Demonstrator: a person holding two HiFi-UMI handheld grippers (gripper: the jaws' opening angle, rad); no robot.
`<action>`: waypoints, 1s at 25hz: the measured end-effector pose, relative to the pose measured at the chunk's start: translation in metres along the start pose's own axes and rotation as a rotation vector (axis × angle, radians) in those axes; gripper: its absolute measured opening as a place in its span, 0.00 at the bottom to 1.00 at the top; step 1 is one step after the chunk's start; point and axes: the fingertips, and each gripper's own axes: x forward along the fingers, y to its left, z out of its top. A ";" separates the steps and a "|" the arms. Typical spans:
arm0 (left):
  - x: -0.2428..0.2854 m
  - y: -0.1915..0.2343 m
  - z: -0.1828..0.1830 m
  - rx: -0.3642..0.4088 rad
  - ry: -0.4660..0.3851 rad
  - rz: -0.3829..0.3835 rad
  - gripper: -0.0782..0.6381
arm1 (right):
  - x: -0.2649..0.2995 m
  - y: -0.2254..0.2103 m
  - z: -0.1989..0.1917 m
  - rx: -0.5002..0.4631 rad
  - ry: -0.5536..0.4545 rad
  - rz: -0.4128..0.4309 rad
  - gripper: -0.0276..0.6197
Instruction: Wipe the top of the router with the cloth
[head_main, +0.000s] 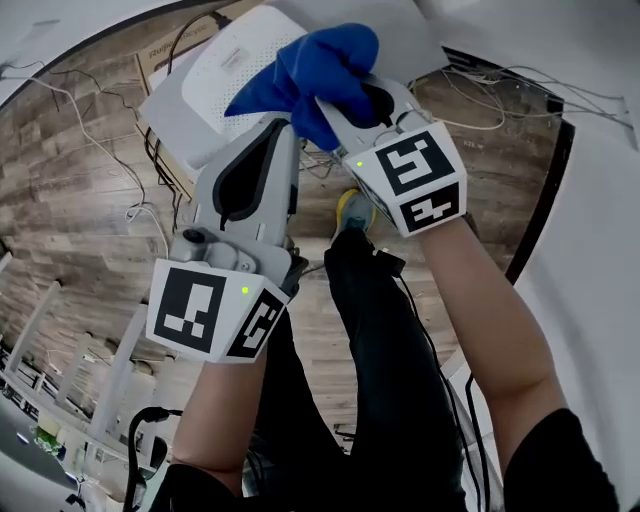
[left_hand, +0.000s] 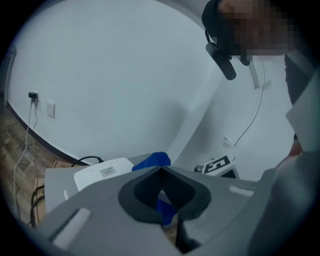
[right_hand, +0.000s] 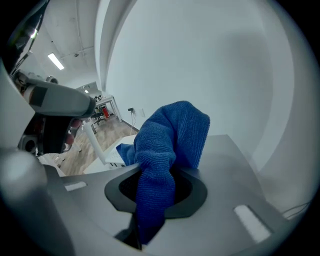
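Gripping the blue cloth (head_main: 310, 65), the right gripper (head_main: 338, 112) has its jaws clamped on a fold, and the rest bunches up past the tips. In the head view the cloth lies on the white router (head_main: 215, 95) at 12 o'clock. The router sits over a cardboard box (head_main: 157, 55) at 11 o'clock, contents hidden. The left gripper (head_main: 283, 130) has its jaws together, tips at the router's near edge, with nothing seen between them.

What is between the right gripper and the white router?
The blue cloth. The right gripper pinches it, and the head view shows it bunched against the top of the router.
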 end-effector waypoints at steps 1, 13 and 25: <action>-0.001 0.002 -0.003 -0.007 0.001 0.001 0.11 | 0.003 -0.003 0.001 0.001 -0.001 -0.007 0.20; -0.013 -0.012 0.036 0.025 -0.002 -0.055 0.11 | -0.040 -0.007 0.045 0.027 -0.050 -0.120 0.20; -0.059 -0.078 0.140 0.155 -0.075 -0.108 0.11 | -0.174 0.002 0.147 0.053 -0.223 -0.283 0.20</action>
